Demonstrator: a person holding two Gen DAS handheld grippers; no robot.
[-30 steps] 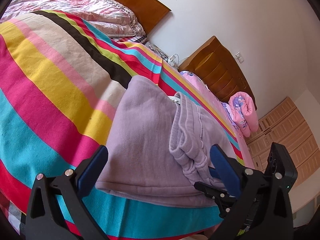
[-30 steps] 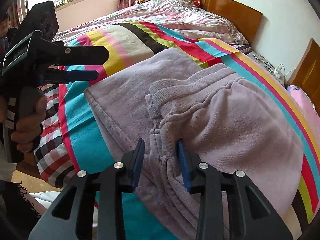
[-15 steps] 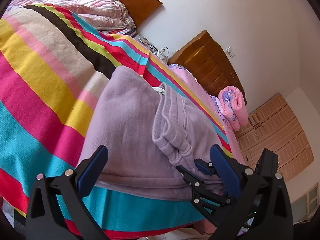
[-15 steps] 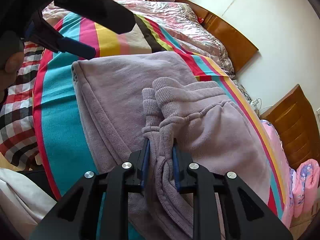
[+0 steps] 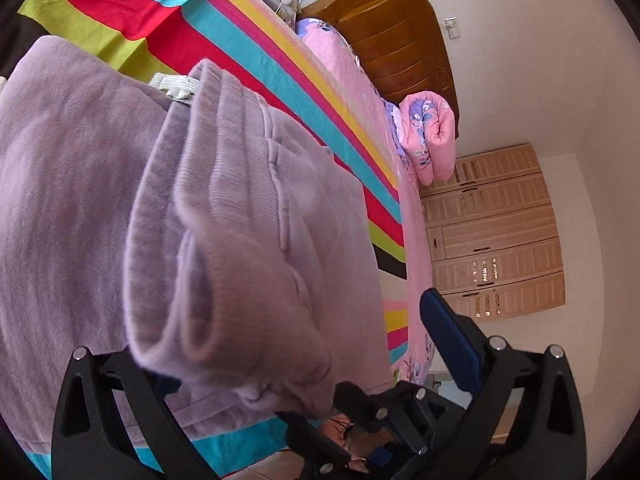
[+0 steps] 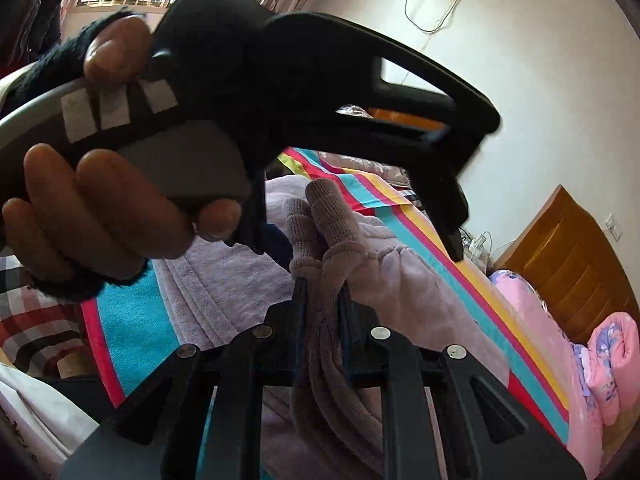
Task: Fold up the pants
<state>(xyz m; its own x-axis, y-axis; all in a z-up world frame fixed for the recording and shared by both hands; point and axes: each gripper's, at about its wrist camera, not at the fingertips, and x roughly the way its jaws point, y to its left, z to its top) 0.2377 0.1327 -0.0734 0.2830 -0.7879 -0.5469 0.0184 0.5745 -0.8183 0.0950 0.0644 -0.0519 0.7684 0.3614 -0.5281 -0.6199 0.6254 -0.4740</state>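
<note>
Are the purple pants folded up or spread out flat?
Partly folded. The purple pants lie doubled in layers on the striped blanket, the ribbed waistband bunched and pinched upward.

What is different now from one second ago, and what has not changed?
The right gripper, open a second ago, has just closed on the waistband of the purple pants and lifted it a little. The left gripper has moved in close, its open jaws now around the raised folds. The striped blanket and the pink bundle stayed as they were.
</note>
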